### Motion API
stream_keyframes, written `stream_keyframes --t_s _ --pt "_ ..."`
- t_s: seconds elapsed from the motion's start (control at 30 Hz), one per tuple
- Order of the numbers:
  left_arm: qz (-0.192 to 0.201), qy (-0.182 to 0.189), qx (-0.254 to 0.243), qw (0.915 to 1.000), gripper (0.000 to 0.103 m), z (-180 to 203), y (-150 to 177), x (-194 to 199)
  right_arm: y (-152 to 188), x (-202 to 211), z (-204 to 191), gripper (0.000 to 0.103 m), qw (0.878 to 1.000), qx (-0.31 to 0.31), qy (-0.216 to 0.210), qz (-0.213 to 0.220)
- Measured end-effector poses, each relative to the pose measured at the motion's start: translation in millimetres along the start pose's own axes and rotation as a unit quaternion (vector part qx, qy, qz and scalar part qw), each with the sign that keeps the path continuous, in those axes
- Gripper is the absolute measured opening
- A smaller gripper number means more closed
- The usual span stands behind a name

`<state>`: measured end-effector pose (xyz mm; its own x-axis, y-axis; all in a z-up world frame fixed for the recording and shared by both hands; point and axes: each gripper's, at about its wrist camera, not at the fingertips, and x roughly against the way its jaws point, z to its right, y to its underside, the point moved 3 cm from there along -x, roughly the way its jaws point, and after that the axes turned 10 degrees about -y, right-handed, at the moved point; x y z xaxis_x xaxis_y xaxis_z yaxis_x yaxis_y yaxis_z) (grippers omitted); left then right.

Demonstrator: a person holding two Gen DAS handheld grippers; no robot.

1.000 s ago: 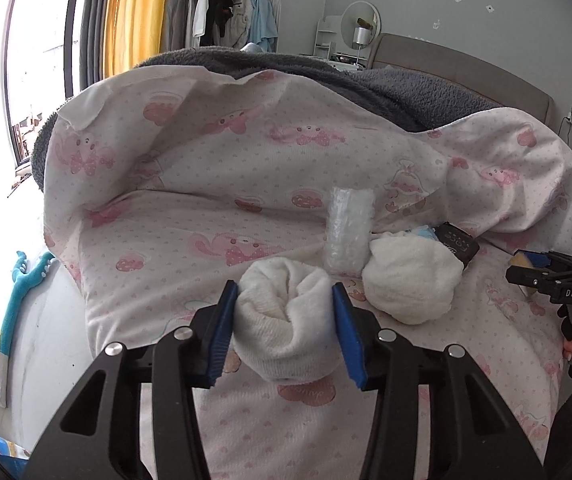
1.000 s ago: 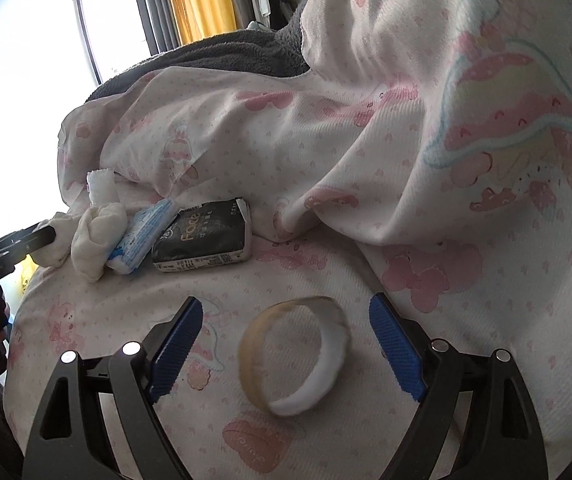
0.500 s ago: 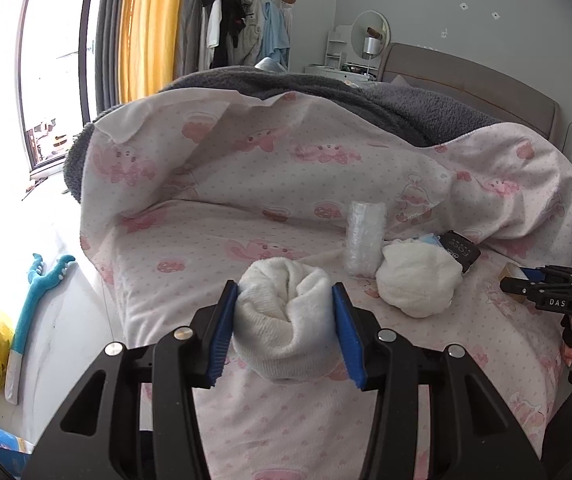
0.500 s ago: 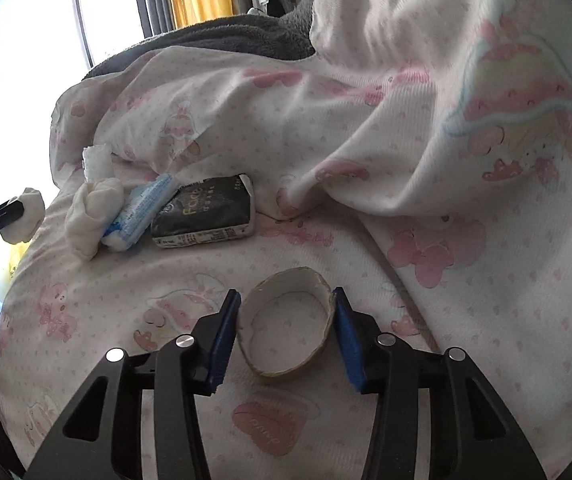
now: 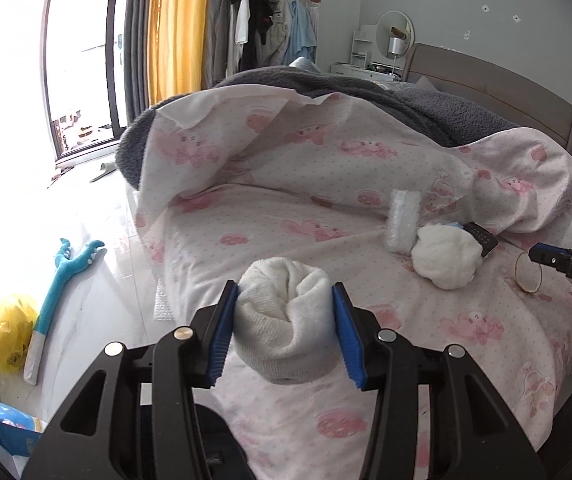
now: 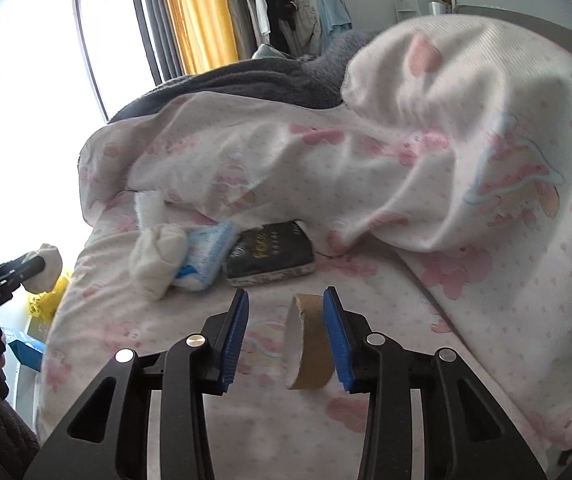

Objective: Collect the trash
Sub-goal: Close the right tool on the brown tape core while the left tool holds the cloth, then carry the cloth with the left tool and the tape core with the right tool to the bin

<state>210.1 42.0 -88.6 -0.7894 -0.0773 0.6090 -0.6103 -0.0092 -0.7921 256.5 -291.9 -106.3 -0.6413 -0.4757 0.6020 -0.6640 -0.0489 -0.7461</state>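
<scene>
My left gripper (image 5: 285,330) is shut on a rolled white sock (image 5: 284,320) and holds it above the near edge of the bed. My right gripper (image 6: 286,336) has a cardboard tape ring (image 6: 309,346) between its fingers; the ring sits turned on edge against the right finger, with a gap to the left finger. On the pink sheet lie a second white sock ball (image 6: 158,256), a blue-white tissue pack (image 6: 206,258), a black packet (image 6: 270,258) and a bubble-wrap piece (image 5: 403,220). The right gripper with the ring also shows in the left wrist view (image 5: 528,276).
A folded-back pink quilt (image 6: 426,140) and grey blanket (image 5: 366,92) cover the far bed. On the floor at left are a yellow bag (image 5: 0,330), a blue toy (image 5: 60,280) and a blue pack (image 5: 2,428). A clothes rack (image 5: 270,24) stands by the window.
Both grippers have lifted and pulled back from the bed. The tape ring, squeezed flat-on half a second ago, now hangs on edge against the right finger, off the sheet.
</scene>
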Motion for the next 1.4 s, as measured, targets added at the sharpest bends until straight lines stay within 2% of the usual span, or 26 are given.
stream_keyframes --t_s 0.13,0.3,0.37,0.4,0.47,0.7,0.73,0.77,0.83,0.87,0.93,1.13,1.4 --pt "-0.008 -0.014 0.008 0.9998 0.050 -20 6 4 -7 -4 -22 0.038 1.000 0.013 -0.006 -0.002" --pt "-0.017 -0.027 0.030 0.9990 0.050 -48 13 9 -11 -2 -25 0.040 0.999 0.019 0.035 -0.006" --pt "-0.017 -0.029 0.039 0.9987 0.050 -55 12 10 -11 4 -18 0.074 0.999 0.008 0.048 0.007" --pt "-0.016 -0.029 0.042 0.9985 0.050 -58 12 11 -11 9 -14 0.075 0.998 0.004 0.058 0.016" --pt "-0.012 -0.027 0.050 0.9983 0.050 -63 9 13 -7 11 -4 0.076 0.998 -0.006 0.068 0.014" --pt "0.000 -0.011 0.063 0.9979 0.050 -62 -1 15 9 -15 10 0.076 0.998 -0.020 0.052 -0.024" --pt "0.000 -0.011 0.059 0.9982 0.050 -61 -1 15 10 -20 11 0.072 0.998 -0.023 0.055 -0.032" --pt "0.000 -0.012 0.057 0.9983 0.050 -61 -1 14 10 -23 11 0.056 0.998 -0.025 0.054 -0.037" --pt "-0.001 -0.014 0.059 0.9982 0.050 -64 -1 15 10 -29 8 0.044 0.998 -0.024 0.046 -0.045" --pt "-0.002 -0.014 0.062 0.9980 0.050 -66 0 15 11 -32 6 0.033 0.997 -0.021 0.047 -0.051" --pt "-0.005 -0.015 0.069 0.9975 0.050 -70 1 15 12 -36 2 0.022 0.997 -0.014 0.047 -0.063" --pt "-0.021 -0.025 0.055 0.9980 0.050 -73 9 15 4 -29 -13 0.020 0.998 -0.008 0.045 -0.044" --pt "-0.084 -0.049 0.021 0.9950 0.050 -83 41 -1 -17 -23 -54 0.020 1.000 0.011 0.009 -0.014"
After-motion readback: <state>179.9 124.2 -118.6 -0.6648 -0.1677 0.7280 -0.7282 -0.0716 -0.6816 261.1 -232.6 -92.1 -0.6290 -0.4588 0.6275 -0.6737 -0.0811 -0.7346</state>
